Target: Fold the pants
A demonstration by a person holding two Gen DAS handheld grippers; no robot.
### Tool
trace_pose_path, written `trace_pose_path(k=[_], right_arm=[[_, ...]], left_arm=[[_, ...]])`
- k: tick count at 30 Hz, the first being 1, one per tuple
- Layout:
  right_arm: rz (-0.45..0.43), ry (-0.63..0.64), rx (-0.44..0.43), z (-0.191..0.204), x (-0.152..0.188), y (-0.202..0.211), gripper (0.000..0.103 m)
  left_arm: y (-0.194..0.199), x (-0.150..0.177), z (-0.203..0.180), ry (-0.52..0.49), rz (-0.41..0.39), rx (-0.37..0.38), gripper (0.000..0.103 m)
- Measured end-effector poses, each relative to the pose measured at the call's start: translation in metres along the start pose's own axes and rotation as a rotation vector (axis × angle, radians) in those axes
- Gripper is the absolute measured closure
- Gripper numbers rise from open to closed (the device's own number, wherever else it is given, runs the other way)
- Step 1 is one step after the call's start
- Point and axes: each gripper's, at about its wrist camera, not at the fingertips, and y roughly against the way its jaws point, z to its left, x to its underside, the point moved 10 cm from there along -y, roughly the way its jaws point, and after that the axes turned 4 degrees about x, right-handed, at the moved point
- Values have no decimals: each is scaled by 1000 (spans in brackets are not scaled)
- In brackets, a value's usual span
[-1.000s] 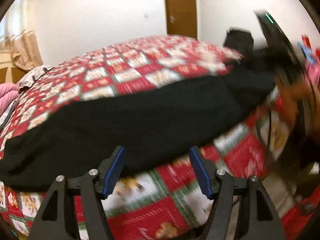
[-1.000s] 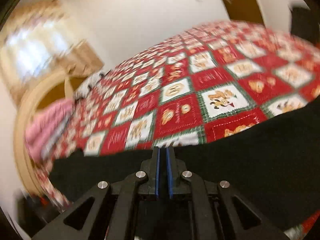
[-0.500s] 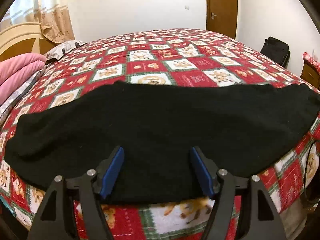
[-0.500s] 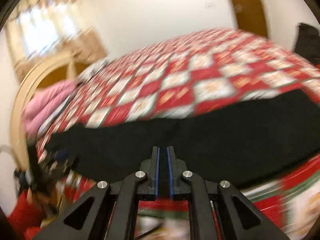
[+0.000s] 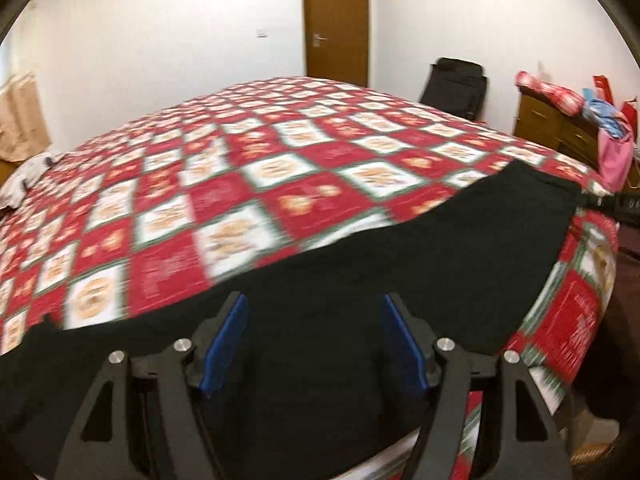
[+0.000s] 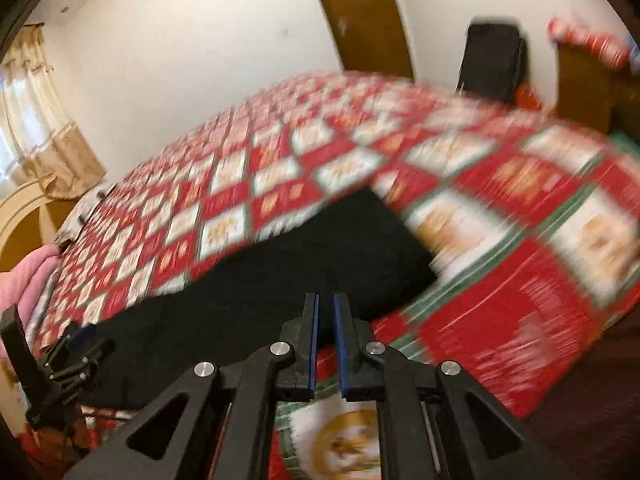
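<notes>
Black pants (image 5: 400,272) lie stretched lengthwise along the near edge of a bed. My left gripper (image 5: 314,300) hovers open over the middle stretch of the pants, its blue pads (image 5: 224,340) wide apart with only the flat cloth below them. My right gripper (image 6: 325,298) is shut with nothing in it, above the pants (image 6: 300,268) near their right end. The left gripper (image 6: 60,360) shows at the lower left of the right wrist view. Both views are motion-blurred.
A red, white and green patchwork quilt (image 5: 280,168) covers the bed. Behind it are a brown door (image 5: 336,20), a black bag (image 5: 456,84) and a wooden dresser (image 5: 552,120) piled with clothes. A pink blanket (image 6: 28,276) and curtains (image 6: 36,120) are at the left.
Both views have swung right along the bed, so the pants' right end now shows. The left jaws stay open and the right jaws stay shut.
</notes>
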Motion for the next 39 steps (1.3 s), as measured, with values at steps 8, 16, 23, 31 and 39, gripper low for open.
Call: trace_pose_path(k=[8,16,23,31,39], right_arm=[[9,177,-142,59,-29,-26,92],[286,18,-183,49,-9,-119,95],[-20,-187,-172,-29,-52,-25,52],[-62,-219,-44,-60,-23,-21,21],[-1,-155,-76,-12,1,-21,23]], left_arm=[[-26,25,-18,71,37,-8,30],[-23,30,-22,36,22,-26,22],[-23,27,-19,65,17,-15,22],[-7,27,-19,108,26,-11,22],[-11,35,-14,121,60,-18,22]])
